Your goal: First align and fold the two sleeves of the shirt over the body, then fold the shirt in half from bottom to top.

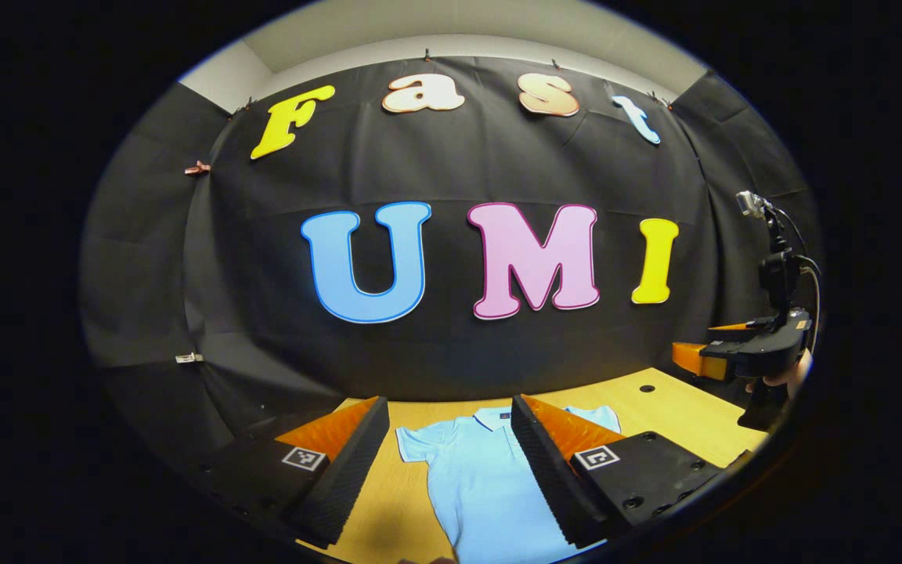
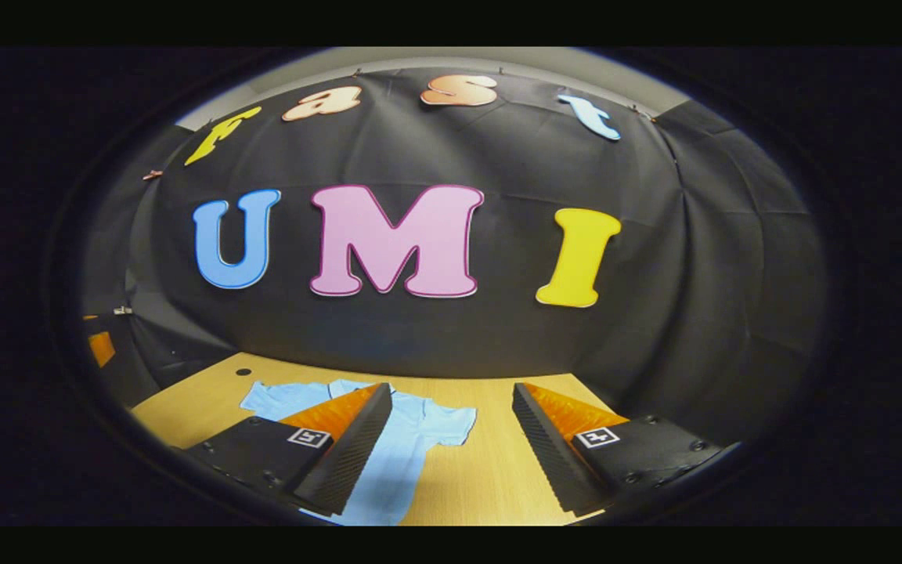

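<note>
Left tool hangs above the surface with its fingers spread wide and nothing between them, and the right tool is likewise fully open and empty. The light blue short-sleeved polo shirt lies flat and face up on the pale wooden surface, collar toward the far wall, both sleeves out to the sides and not yet folded. From the left gripper view the right tool sits well off to the side, above the surface's edge. The likely trouble is a shallow pinch on thin cloth: a finger could catch the body layer along with the sleeve, dragging the whole shirt askew, or the two sleeves could land unevenly. Smooth wood gives little grip, so the shirt may slide. Black cloth walls in the booth behind.
</note>
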The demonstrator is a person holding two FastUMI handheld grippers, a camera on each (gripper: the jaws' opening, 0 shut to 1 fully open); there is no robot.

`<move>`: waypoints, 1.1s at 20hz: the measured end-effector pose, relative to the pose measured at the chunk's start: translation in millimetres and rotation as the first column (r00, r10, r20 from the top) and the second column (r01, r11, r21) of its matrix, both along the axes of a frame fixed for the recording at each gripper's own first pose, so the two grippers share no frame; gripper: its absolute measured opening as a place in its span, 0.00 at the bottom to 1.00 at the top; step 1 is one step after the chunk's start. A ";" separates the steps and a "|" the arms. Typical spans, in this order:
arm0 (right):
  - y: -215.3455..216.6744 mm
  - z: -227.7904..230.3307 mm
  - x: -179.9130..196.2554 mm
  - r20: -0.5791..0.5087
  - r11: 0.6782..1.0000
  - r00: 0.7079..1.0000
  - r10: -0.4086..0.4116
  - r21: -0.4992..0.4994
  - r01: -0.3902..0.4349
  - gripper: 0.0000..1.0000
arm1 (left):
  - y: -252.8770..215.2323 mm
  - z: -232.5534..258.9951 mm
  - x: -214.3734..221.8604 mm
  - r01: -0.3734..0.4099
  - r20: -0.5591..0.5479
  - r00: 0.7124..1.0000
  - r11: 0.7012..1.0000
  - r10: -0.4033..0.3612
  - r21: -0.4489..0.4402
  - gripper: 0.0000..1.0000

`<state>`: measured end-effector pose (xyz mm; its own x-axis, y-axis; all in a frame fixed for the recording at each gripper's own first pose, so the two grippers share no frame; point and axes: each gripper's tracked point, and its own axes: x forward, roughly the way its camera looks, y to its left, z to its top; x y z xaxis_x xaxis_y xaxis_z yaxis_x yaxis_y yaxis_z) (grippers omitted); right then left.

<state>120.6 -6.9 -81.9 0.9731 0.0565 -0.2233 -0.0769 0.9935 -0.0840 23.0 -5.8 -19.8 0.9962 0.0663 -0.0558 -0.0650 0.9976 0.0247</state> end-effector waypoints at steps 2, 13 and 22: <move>1.3 -25.2 22.6 -0.048 0.999 0.999 0.022 -0.026 -0.023 0.97 | 5.8 -1.6 7.2 -0.031 -0.004 1.000 0.999 0.031 -0.020 0.99; -16.8 -182.2 130.5 -0.372 1.000 0.928 -0.015 0.013 0.021 0.97 | 47.5 -40.1 26.8 -0.222 -0.123 0.968 0.975 0.218 -0.022 0.99; -46.3 -283.5 187.1 -0.473 0.995 0.876 -0.098 -0.069 0.074 0.97 | 48.9 -80.5 37.9 -0.270 -0.233 0.938 0.962 0.257 -0.025 1.00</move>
